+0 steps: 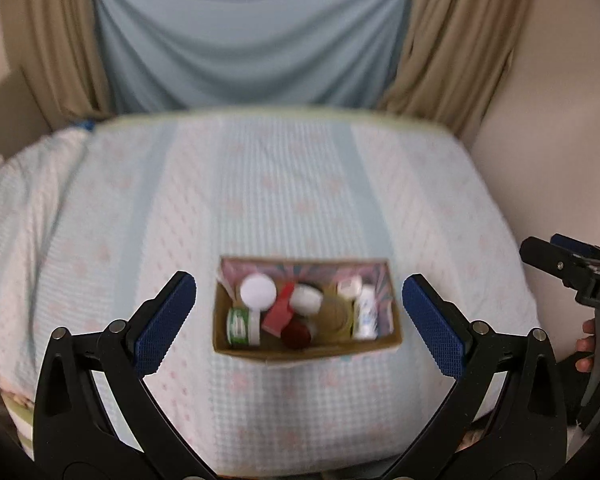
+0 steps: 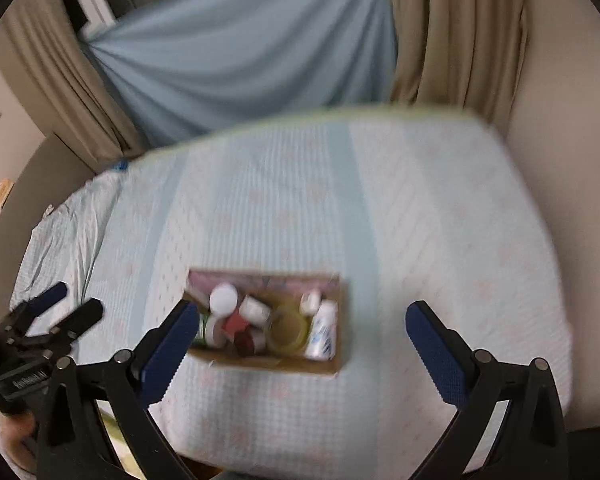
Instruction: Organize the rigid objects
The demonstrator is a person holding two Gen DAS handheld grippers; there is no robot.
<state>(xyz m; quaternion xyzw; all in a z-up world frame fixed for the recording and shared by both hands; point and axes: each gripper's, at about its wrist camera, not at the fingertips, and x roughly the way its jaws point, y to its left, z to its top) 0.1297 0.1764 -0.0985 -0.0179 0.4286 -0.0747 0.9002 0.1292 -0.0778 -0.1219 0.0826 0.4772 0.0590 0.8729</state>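
Observation:
A brown cardboard box [image 1: 312, 350] sits on the bed, also in the right wrist view [image 2: 268, 362]. It holds several small items: a white-lidded jar [image 1: 258, 290], a green-labelled jar [image 1: 242, 326], a red piece [image 1: 280, 312], a dark red cap [image 1: 296, 334], a tape roll [image 2: 286, 328] and a white bottle [image 2: 322, 330]. My left gripper [image 1: 300, 320] is open and empty, its pads either side of the box, above it. My right gripper [image 2: 302, 344] is open and empty above the box's right part. Each gripper shows in the other's view, the right one [image 1: 572, 264] and the left one [image 2: 66, 306].
The bed [image 1: 300, 184] has a pale blue and pink checked cover. Behind it hang a blue cloth [image 1: 252, 32] and beige curtains [image 1: 452, 48]. A beige wall [image 1: 560, 140] borders the bed on the right. The cover is rumpled at the left [image 1: 28, 184].

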